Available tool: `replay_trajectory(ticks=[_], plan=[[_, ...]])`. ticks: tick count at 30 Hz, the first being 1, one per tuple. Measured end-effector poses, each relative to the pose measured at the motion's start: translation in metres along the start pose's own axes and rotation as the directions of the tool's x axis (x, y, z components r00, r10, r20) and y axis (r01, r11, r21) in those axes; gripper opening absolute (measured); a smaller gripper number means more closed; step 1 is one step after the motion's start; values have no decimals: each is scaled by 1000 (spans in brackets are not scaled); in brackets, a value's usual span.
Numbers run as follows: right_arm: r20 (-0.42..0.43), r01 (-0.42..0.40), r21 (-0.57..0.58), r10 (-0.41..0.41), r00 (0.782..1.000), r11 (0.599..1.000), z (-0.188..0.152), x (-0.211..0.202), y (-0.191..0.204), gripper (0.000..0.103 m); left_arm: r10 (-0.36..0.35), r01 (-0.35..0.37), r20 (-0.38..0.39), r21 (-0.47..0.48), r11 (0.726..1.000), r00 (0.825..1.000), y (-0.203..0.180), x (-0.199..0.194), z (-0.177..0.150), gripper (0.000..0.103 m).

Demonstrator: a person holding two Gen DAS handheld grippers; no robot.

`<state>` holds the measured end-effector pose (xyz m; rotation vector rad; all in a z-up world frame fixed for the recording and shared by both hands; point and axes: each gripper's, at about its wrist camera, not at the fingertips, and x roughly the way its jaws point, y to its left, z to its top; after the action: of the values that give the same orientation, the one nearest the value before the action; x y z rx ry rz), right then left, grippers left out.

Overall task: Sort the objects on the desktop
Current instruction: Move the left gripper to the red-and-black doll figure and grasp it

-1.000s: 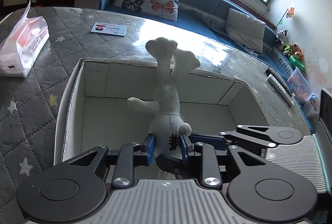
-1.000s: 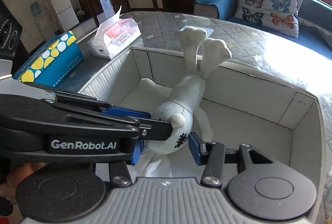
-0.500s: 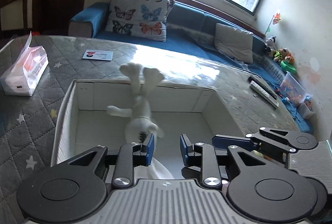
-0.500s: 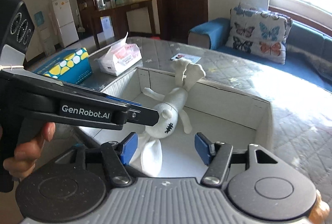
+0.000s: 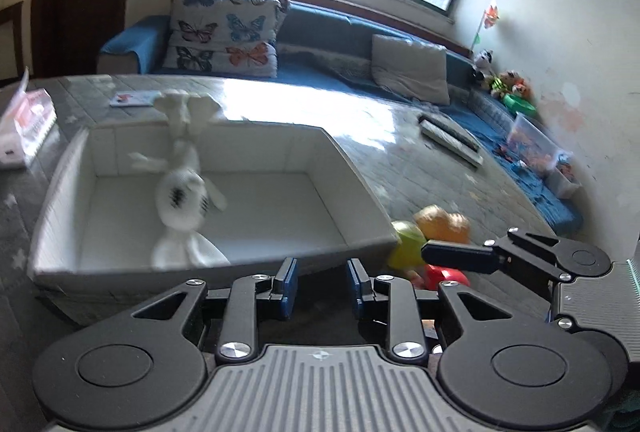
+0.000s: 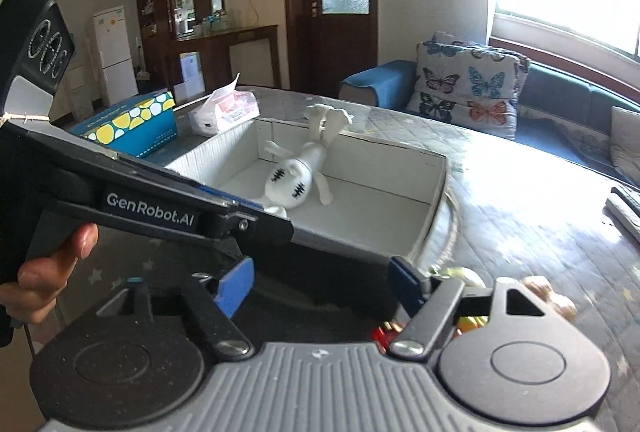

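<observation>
knit cloth toy (image 6: 296, 179), probably cardboard box (image 6: 436, 188)

White plush toy (image 6: 298, 178) in box (image 6: 436, 188)'s left half; right half bare.

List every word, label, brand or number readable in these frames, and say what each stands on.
"GenRobot.AI": white letters on the side of the left gripper body, seen from the right wrist view.
Tissue pack: red print, too blurred to read.
Blue box with yellow dots: small side print, too small to read.
Card on the table: print blurred, unreadable.
Nothing else legible.
</observation>
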<state>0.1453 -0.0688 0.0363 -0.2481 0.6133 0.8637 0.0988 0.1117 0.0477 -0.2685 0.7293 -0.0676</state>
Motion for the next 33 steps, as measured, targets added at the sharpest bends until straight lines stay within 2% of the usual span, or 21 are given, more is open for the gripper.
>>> replay_trajectory(ticks=[14, 28, 33], plan=[[-19, 46, 104, -44, 999, 994, -45, -24, -19, 81, -34, 33, -85, -4, 999, 996, -26, 24, -28, 30], [-42, 66, 142, -61, 997, 988, -67, -23, -24, 83, -51, 46, -101, -47, 998, 994, -20, 26, -34, 30], [-50, 56, 143, -49, 998, 988, -68, -19, -21, 83, -87, 82, -108, -56, 995, 990, -22, 27, -34, 30]])
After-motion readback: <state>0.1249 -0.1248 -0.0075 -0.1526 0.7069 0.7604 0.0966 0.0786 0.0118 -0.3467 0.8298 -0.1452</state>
